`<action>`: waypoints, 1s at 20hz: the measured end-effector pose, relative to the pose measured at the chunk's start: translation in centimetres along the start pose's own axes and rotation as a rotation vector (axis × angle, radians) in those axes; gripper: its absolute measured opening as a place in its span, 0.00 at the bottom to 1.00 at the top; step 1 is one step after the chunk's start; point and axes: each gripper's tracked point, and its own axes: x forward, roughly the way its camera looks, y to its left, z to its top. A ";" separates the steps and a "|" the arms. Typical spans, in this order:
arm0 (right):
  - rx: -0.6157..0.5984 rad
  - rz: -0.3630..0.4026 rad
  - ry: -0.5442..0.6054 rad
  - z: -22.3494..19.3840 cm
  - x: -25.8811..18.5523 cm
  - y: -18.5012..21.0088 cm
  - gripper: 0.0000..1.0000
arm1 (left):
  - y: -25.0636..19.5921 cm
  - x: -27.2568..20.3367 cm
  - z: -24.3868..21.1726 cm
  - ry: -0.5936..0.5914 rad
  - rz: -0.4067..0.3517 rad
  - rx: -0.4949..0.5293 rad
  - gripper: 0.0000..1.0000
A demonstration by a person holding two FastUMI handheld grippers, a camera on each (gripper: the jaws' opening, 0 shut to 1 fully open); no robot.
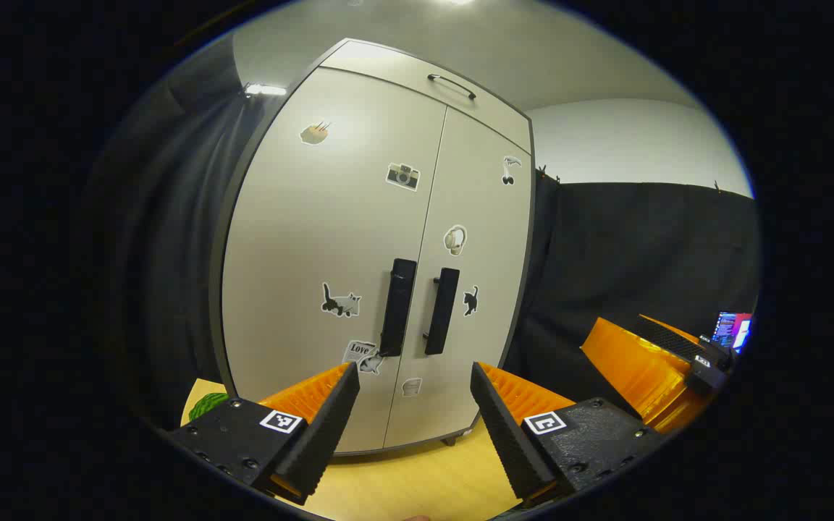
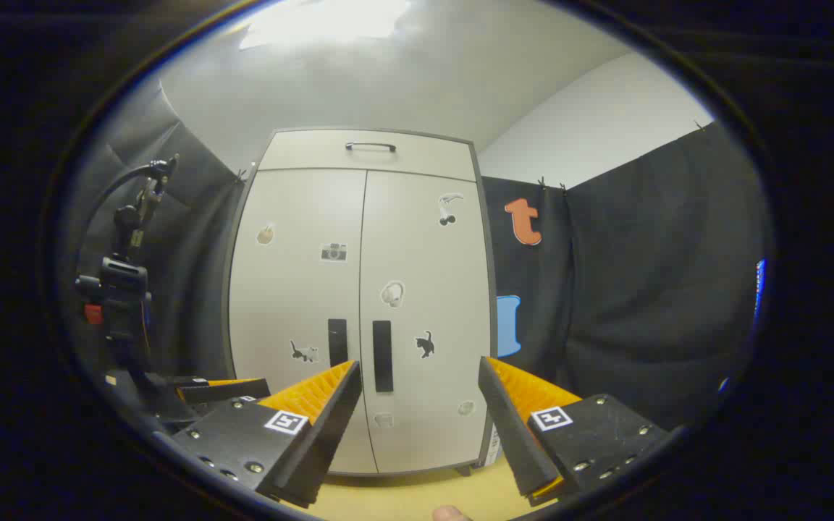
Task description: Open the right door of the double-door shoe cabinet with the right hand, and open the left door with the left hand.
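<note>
Left gripper view looks at the pale grey double-door shoe cabinet (image 1: 359,239) standing on a light wooden table (image 1: 417,481), both doors shut and flush, with small stickers scattered over them. The left hand-held gripper (image 1: 415,376) sits in front of the cabinet's lower half, its two fingers spread wide apart with nothing between them, clear of the cabinet. Straight ahead and a little above the gap between the fingers are the two black vertical bar handles: the left door handle (image 1: 398,307) lies just above the left finger's tip, and the right door handle (image 1: 442,310) stands just beside it across the door seam. A drawer front with a slim dark handle (image 1: 452,85) tops the cabinet. Off to the right, low against the black cloth wall, the right hand-held gripper (image 1: 667,362) shows from the side, well apart from the cabinet; from here I cannot tell how its jaws stand. Right gripper view faces the same cabinet (image 2: 417,311) more squarely and from farther back: the right hand-held gripper (image 2: 417,373) is open, fingers wide and empty, with the right door handle (image 2: 382,356) near its left finger's tip and the left door handle (image 2: 337,341) beside it. A black stand with a clamp (image 2: 124,289) rises at the left.
</note>
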 end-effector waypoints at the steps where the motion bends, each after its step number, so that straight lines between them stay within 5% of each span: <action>1: 0.002 -0.003 -0.001 0.0 0.0 0.0 0.96 | 0.1 -0.1 0.2 -0.009 0.003 0.004 0.96; 7: 0.004 -0.002 0.000 0.2 -0.7 0.3 0.96 | 0.6 -0.8 2.4 -0.091 0.023 0.074 0.95; 13: -0.012 0.006 0.008 0.0 -0.7 0.9 0.96 | 0.0 -1.1 2.2 -0.087 -0.034 -0.034 0.95; 20: -0.018 0.025 0.011 -0.2 -0.9 1.2 0.96 | 1.2 -1.1 2.2 -0.090 -0.006 -0.027 0.96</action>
